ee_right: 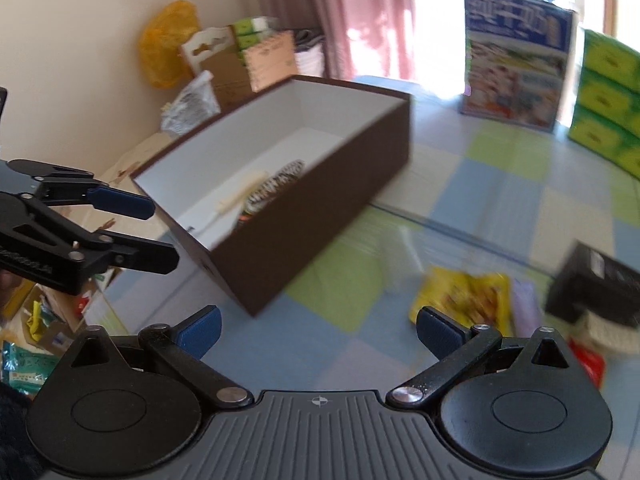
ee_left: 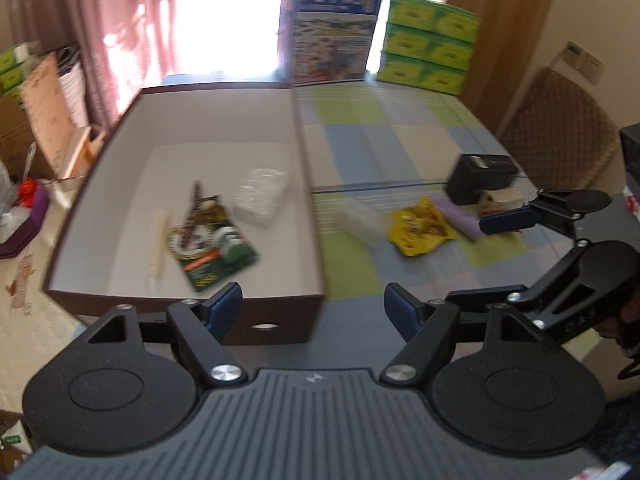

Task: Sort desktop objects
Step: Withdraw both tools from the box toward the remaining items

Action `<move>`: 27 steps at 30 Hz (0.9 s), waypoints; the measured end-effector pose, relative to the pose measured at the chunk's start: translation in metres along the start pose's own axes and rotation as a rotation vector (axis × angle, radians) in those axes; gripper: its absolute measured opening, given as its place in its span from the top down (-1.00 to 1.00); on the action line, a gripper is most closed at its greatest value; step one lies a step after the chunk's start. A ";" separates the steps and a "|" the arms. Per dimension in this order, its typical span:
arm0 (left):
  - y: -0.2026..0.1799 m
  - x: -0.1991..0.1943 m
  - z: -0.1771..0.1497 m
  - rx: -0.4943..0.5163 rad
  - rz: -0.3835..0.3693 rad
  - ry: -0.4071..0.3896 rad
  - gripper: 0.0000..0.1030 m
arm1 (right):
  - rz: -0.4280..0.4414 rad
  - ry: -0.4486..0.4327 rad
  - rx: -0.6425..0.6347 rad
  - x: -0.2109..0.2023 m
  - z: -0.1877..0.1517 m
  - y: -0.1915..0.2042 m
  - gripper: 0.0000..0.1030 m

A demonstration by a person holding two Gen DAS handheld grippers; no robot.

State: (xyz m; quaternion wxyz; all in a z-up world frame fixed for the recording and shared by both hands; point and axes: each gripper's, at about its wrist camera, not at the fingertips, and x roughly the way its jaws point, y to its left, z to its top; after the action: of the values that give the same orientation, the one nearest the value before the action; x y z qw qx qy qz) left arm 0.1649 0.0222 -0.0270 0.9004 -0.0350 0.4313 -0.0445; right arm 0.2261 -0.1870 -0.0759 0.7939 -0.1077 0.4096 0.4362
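A brown box [ee_left: 308, 152] with a white inside stands open on the left of the checked tablecloth [ee_left: 360, 144]. In it lie a green packet [ee_left: 216, 248], a clear-wrapped pack [ee_left: 262, 196] and a cream stick [ee_left: 156, 240]. A yellow snack packet [ee_left: 420, 226], a purple item [ee_left: 460, 216] and a small black box [ee_left: 480, 178] lie to its right. My left gripper [ee_left: 314, 312] hangs open at the box's near right corner, nothing between its fingers. My right gripper [ee_right: 320, 332] is open and empty, just short of the yellow packet [ee_right: 468, 300]. Each gripper shows in the other's view [ee_left: 466, 260] [ee_right: 166, 235].
A tall blue picture box [ee_left: 332, 28] and stacked green cartons [ee_left: 428, 40] stand at the table's far edge. A brown quilted chair [ee_left: 560, 128] is at the right. Cardboard boxes and bags [ee_right: 224, 68] crowd the floor left of the table. A blurred clear item [ee_left: 360, 216] lies beside the brown box.
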 end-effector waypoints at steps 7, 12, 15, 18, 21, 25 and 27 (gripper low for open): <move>-0.045 0.018 0.011 0.063 -0.080 -0.002 -0.45 | -0.100 0.007 0.082 -0.023 -0.020 -0.036 -0.96; -0.073 0.040 0.022 0.103 -0.117 -0.003 -0.45 | -0.175 0.014 0.146 -0.037 -0.032 -0.068 -0.96; -0.086 0.057 0.029 0.128 -0.127 0.001 -0.45 | -0.207 0.022 0.178 -0.042 -0.040 -0.086 -0.96; -0.096 0.079 0.037 0.150 -0.114 0.015 -0.45 | -0.251 0.039 0.215 -0.044 -0.048 -0.104 -0.96; -0.102 0.106 0.047 0.136 -0.079 0.045 -0.45 | -0.280 0.054 0.256 -0.046 -0.056 -0.124 -0.96; -0.099 0.143 0.060 0.056 0.010 0.112 -0.45 | -0.300 0.066 0.316 -0.047 -0.064 -0.148 -0.96; -0.095 0.161 0.067 0.002 0.056 0.135 -0.45 | -0.306 0.068 0.339 -0.047 -0.066 -0.159 -0.96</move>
State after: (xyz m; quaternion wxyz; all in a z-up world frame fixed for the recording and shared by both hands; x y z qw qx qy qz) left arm 0.3124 -0.0884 -0.0998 0.8703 -0.0190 0.4916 -0.0219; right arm 0.2997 -0.3452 -0.1130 0.8432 -0.0484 0.4825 0.2319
